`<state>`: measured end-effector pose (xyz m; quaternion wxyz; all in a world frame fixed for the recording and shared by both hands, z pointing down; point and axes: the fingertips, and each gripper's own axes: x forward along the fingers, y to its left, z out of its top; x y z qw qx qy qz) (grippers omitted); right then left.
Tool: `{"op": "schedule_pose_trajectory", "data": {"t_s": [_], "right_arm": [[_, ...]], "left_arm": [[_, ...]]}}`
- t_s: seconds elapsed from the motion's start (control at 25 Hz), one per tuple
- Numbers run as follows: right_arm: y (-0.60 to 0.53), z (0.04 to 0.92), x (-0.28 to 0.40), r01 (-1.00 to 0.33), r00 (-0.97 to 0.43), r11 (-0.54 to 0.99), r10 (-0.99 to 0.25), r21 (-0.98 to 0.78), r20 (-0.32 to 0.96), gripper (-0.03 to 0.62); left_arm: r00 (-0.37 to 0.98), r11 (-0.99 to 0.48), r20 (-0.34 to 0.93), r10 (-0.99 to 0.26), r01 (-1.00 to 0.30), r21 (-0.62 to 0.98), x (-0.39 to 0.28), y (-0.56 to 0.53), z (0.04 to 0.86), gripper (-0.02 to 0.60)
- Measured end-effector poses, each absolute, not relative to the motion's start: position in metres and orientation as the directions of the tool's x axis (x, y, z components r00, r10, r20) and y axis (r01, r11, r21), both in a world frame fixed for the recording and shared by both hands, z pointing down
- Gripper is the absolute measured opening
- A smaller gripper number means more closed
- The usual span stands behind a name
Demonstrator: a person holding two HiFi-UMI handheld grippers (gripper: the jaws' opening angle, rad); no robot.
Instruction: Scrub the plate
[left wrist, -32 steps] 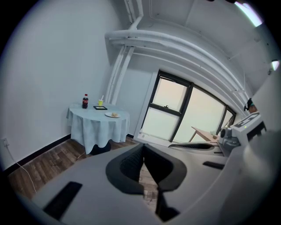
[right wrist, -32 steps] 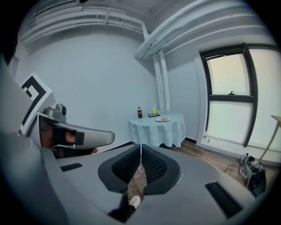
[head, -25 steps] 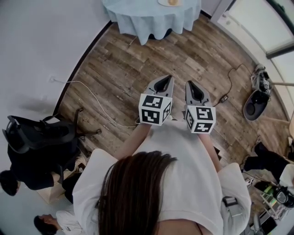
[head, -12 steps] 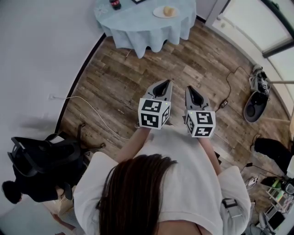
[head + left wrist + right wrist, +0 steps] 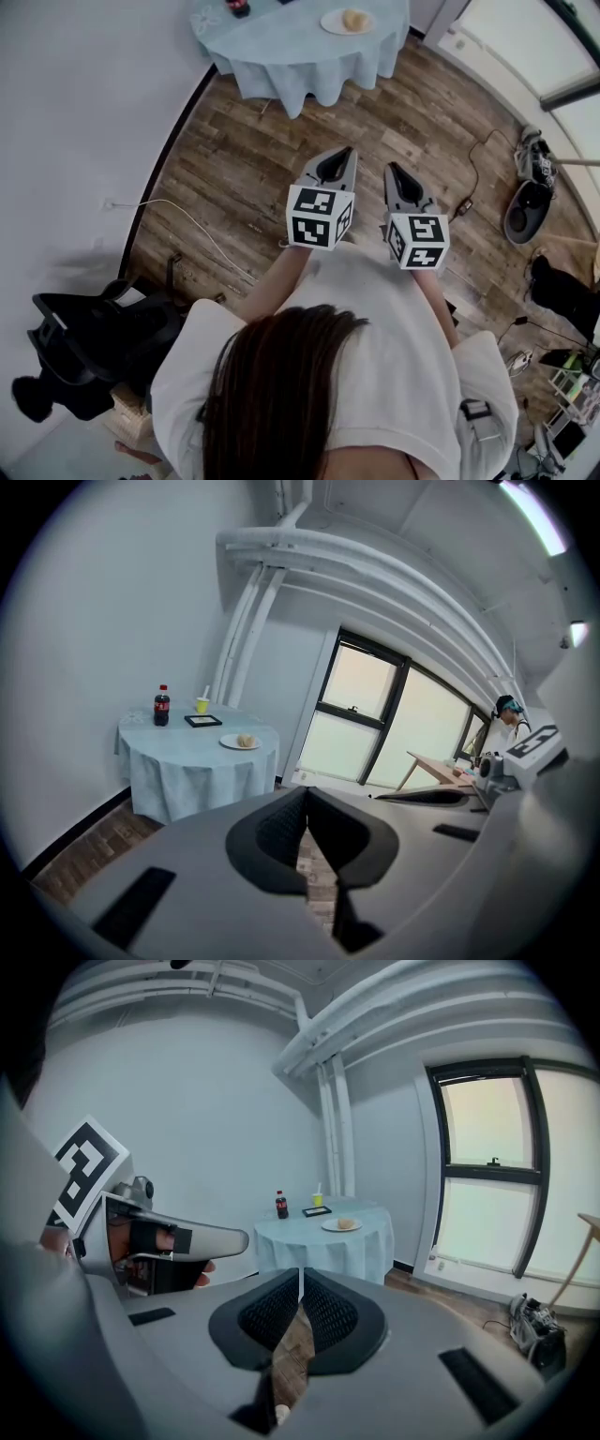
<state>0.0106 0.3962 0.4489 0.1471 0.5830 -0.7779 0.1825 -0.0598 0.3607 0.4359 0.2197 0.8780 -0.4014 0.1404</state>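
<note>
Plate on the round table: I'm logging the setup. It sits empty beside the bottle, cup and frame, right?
Not empty: the plate holds a small tan lump, as the right gripper view shows. It does sit beside the bottle, cup and frame.

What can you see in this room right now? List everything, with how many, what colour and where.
table: one, round, light blue cloth, far end by the wall
plate: one, white, on the table, with a small yellowish lump on it
bottle: one, dark with a red label, on the table
cup: one, yellow, beside the bottle
frame: one, black, flat on the table
chair: one, black, low left
cable: one, white, on the brown wood floor
window: dark frame, right side
left gripper: one, grey, shut, empty
right gripper: one, grey, shut, empty
</note>
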Motion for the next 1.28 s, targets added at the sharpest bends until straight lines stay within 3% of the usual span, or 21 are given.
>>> {"op": "schedule_pose_trajectory", "data": {"t_s": [1.28], "right_arm": [[0.323, 0.449, -0.036, -0.978, -0.208, 0.182, -0.868, -0.101, 0.451, 0.038]], "left_arm": [[0.677, -0.616, 0.427, -0.599, -0.731, 0.295, -0.111, 0.294, 0.446, 0.009]]}}
